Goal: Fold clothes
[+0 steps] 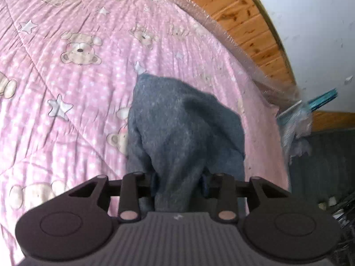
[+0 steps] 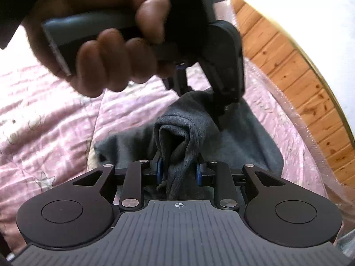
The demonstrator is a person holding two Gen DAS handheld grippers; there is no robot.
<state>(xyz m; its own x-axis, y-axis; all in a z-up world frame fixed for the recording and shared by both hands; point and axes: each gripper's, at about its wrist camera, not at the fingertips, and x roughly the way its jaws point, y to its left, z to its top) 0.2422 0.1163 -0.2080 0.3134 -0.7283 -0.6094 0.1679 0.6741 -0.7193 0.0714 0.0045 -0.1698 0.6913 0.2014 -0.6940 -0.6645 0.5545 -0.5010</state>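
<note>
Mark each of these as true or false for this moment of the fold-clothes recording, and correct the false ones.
1. Both grippers are clamped on the grey garment. True: the left gripper and the right gripper each have its cloth between their fingers.
2. The bedspread is plain blue. False: it is pink with white dots, teddy bears and stars.
3. A hand holding the other gripper's handle shows in the right wrist view. True.
4. The garment lies flat and neatly folded. False: it is bunched and lifted where the grippers hold it.
5. A wooden panel runs along the far edge of the bed. True.
</note>
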